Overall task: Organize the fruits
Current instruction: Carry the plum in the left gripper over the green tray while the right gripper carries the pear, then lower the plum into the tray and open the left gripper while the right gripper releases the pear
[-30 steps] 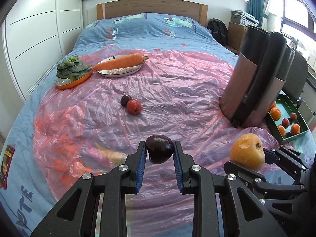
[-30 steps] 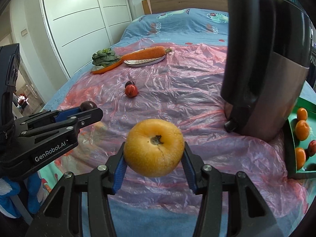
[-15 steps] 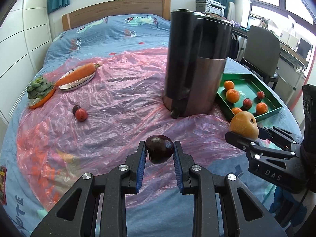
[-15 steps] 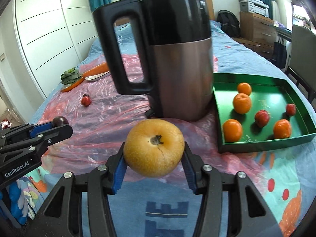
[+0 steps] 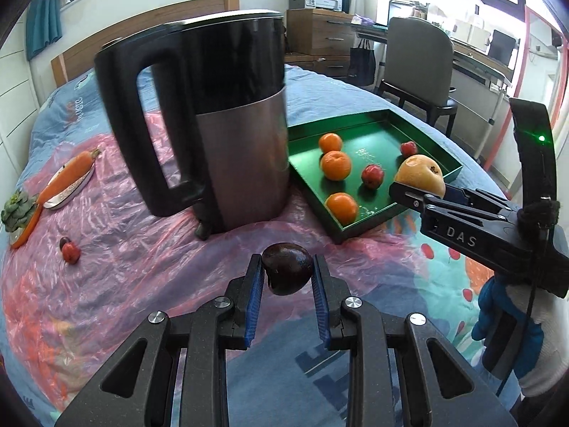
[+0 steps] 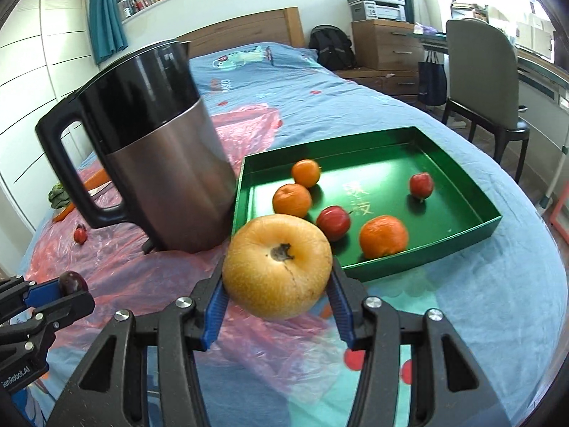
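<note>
— Green tray (image 6: 473, 192) is where both fruits look bound: the right gripper (image 6: 277, 299) clamps a yellow pear (image 6: 277, 267), the left gripper (image 5: 287, 277) pinches a dark plum (image 5: 287, 267), both above the bed.

— What next?

— Probably carry over the near rim, find gaps among the oranges (image 6: 383, 235), then release. Mind the kettle (image 5: 227, 121) just beside the tray; two small fruits (image 5: 70, 251) wait on the pink plastic.

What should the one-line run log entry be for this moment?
left hand-held gripper: holds dark plum | right hand-held gripper: holds yellow pear | green tray: six fruits
</note>
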{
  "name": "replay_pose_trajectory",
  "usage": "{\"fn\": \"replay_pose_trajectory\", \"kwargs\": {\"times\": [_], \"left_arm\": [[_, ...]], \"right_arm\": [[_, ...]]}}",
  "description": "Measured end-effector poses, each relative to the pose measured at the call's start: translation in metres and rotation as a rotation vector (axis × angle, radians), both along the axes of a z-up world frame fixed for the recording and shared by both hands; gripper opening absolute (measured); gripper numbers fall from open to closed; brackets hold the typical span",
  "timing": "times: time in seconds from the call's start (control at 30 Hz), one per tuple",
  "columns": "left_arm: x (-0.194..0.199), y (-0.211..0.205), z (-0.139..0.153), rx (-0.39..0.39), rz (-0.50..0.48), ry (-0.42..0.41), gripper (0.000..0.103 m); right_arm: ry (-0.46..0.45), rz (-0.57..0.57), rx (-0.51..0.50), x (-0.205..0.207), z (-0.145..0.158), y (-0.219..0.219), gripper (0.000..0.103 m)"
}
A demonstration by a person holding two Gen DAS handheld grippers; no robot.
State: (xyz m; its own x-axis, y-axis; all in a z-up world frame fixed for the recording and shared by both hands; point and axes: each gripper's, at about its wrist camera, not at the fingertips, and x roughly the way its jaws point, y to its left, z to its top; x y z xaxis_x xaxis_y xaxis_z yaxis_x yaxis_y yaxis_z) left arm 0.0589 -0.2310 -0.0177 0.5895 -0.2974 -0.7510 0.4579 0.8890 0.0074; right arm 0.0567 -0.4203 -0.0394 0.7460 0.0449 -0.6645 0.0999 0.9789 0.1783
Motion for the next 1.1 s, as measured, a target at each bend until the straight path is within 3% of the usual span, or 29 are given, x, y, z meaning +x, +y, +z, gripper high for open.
{"fn": "replay_pose_trajectory", "kwargs": {"times": [0.27, 0.47, 0.8, 1.1], "left_arm": [[0.043, -0.059, 0.011, -0.033, -0.065, -0.016, 0.023], [0.091, -0.105, 0.012, -0.060, -0.094, -0.017, 0.023], [0.154, -0.178, -0.027, 0.030, -0.142, 0.010, 0.023], [0.165, -0.202, -0.062, 0.129, -0.186, 0.018, 0.023]], "right_arm": [[-0.039, -0.147, 0.009, 0.033, -0.005, -0.050, 0.079], [-0.014, -0.246, -0.015, 0.057, -0.020, -0.088, 0.079], [0.069, -0.282, -0.052, 0.080, -0.053, -0.119, 0.080], [0.084, -0.295, -0.097, 0.090, -0.061, -0.123, 0.080]]}}
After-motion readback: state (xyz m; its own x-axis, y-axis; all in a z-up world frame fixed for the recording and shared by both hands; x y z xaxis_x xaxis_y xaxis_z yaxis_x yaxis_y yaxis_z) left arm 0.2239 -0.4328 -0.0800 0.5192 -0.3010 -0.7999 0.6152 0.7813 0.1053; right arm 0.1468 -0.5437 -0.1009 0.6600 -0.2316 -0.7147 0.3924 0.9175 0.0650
